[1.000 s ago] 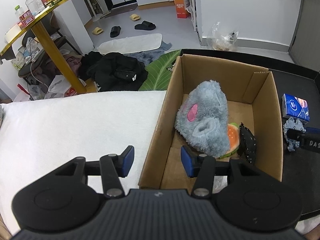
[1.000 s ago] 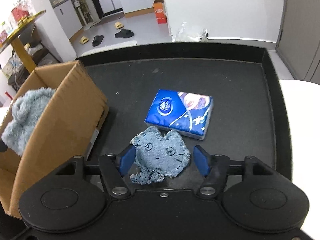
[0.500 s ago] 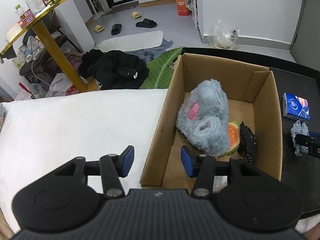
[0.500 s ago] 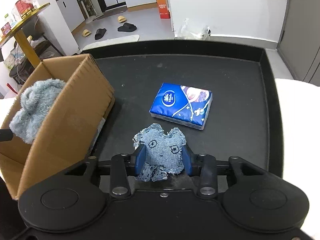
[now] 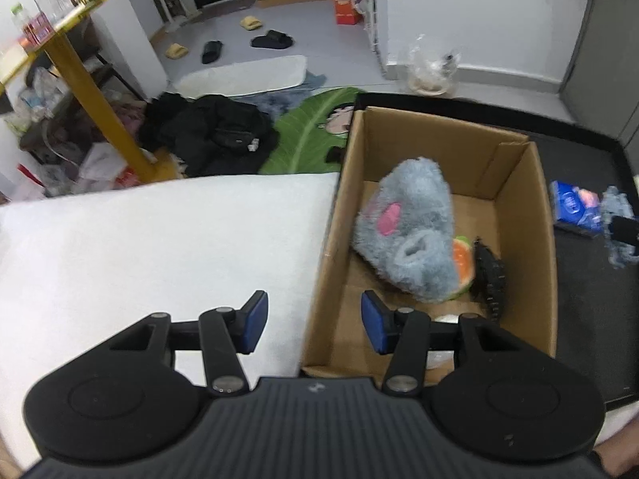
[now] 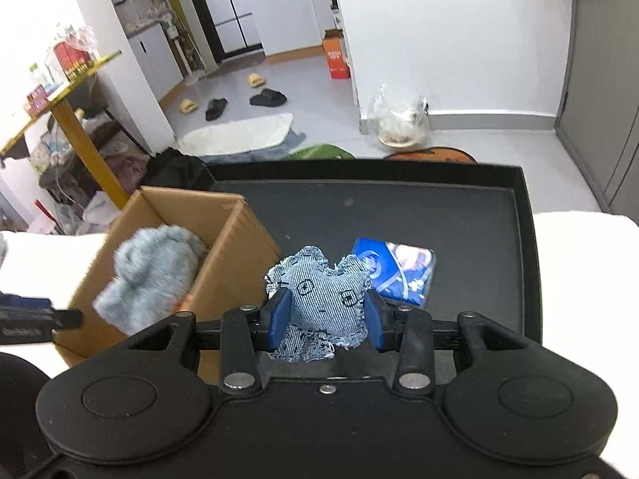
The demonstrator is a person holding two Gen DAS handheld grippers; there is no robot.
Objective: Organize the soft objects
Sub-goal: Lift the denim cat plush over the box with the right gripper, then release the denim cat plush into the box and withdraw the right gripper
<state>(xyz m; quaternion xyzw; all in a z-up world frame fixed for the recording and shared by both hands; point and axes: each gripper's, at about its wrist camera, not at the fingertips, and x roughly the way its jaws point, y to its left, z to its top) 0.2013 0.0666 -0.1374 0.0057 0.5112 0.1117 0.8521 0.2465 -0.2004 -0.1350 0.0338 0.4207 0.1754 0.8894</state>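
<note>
Far left in the room: a gold-edged shelf on a yellow post [image 5: 92, 92], crowded with red boxes and bottles, labels too blurred to read. On the grey floor [image 5: 319, 40] beyond: slippers [image 5: 271, 40], a white mat [image 5: 243, 76], a heap of black clothes [image 5: 211, 131], a green leaf-shaped rug [image 5: 311, 135], an orange carton [image 6: 336, 58] with white print that cannot be read, and a clear plastic bag [image 6: 399, 123] against the white wall.

Nearer, a tabletop under a white cloth [image 5: 139, 247], then a shallow black tray [image 6: 419, 215] on its right-hand part. Left gripper [image 5: 313, 321] hanging over the near left corner of the cardboard box [image 5: 545, 271], jaws apart with nothing between them, one blue pad over the cloth and one over the box floor. Inside the box: a fluffy grey plush [image 5: 411, 235] with a pink patch, an orange-and-green soft toy [image 5: 463, 263] tucked against it, a black spiky piece [image 5: 489, 275] beside that.

Right of the box, right gripper [image 6: 327, 317] with jaws clamped on a denim cat-shaped cushion [image 6: 323, 299], frayed at the edges and stitched with a small face, lifted clear of the tray. Just behind it, flat on the tray, a blue tissue pack [image 6: 403, 275] bearing a round white emblem; lettering illegible.
</note>
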